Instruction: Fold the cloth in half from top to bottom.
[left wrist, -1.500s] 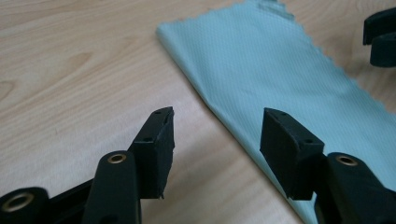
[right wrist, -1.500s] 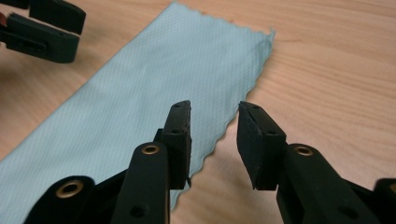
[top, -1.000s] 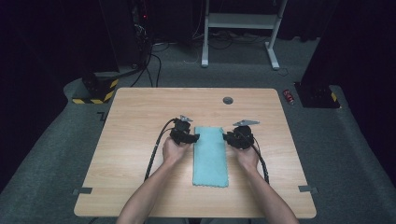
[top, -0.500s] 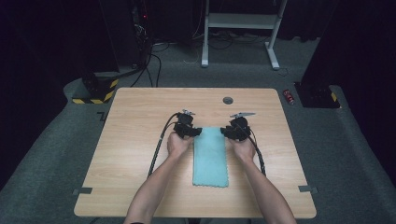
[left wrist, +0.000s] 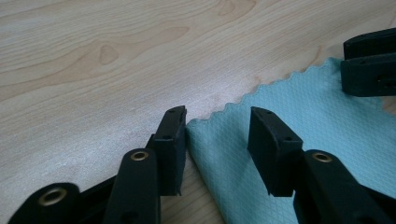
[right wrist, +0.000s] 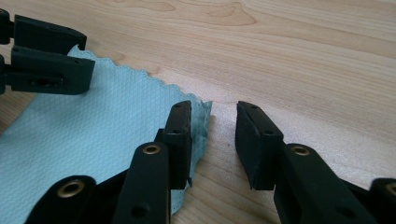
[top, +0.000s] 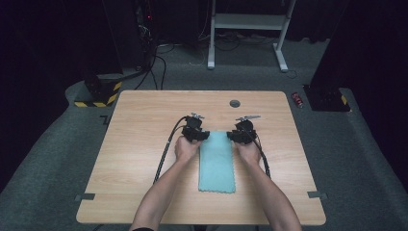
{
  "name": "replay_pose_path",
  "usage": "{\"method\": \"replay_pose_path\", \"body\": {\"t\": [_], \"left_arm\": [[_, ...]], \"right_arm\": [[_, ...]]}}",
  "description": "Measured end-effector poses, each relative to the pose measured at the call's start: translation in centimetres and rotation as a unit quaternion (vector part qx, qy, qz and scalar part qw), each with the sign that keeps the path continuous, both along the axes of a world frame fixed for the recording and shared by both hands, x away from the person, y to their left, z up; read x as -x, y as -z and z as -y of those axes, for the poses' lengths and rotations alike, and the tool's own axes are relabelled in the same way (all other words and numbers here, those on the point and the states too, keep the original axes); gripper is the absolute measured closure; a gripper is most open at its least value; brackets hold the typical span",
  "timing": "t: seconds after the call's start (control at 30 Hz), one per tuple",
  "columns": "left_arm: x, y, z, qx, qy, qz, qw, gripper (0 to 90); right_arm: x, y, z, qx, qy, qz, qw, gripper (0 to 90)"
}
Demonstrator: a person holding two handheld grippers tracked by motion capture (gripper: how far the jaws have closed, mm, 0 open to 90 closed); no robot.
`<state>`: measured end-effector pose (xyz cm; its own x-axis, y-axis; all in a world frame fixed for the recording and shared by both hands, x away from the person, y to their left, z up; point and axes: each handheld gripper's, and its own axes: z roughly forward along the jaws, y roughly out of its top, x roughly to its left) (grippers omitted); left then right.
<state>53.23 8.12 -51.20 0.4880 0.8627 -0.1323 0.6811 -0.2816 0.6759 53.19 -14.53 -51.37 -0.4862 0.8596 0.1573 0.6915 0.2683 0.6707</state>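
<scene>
In the middle of the wooden table (top: 144, 144), a light blue cloth (top: 217, 163) is lying flat as a long strip, its short scalloped edge pointing away from you. You are holding your left gripper (left wrist: 217, 128) at the cloth's far left corner. Its jaws have just been closing, yet they are standing partly open: the corner is lying between them, one pad sitting just beside the cloth's edge and the other hovering over the fabric, neither pressing. You are holding your right gripper (right wrist: 212, 126) at the far right corner. Its jaws are also standing partly open, one pad resting over the corner, the other over bare wood. Your hands are flanking the strip. Beyond the grippers, a small dark round fitting (top: 235, 103) is sitting near the table's far edge.
</scene>
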Motion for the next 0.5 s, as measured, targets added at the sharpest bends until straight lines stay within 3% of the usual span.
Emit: {"method": "replay_pose_path", "body": {"t": [0.13, 0.23, 0.33, 0.5], "left_arm": [[0.0, 0.0, -0.1, -0.004, 0.0, 0.002, 1.0, 63.1], [0.0, 0.0, -0.2, -0.007, 0.002, 0.003, 1.0, 66.2], [0.0, 0.0, -0.2, -0.007, 0.003, 0.0, 1.0, 68.6], [0.0, -0.1, 0.0, -0.021, 0.01, 0.002, 0.9997, 74.9]], "right_arm": [[0.0, 0.0, -0.2, 0.009, -0.003, 0.006, 0.9999, 68.7], [-0.6, -0.4, -1.1, 0.025, -0.014, -0.009, 0.9995, 70.7], [-0.5, -0.2, -1.8, 0.035, -0.024, 0.004, 0.9991, 77.3], [-0.7, -0.2, -1.4, 0.031, -0.025, -0.002, 0.9992, 86.3]]}}
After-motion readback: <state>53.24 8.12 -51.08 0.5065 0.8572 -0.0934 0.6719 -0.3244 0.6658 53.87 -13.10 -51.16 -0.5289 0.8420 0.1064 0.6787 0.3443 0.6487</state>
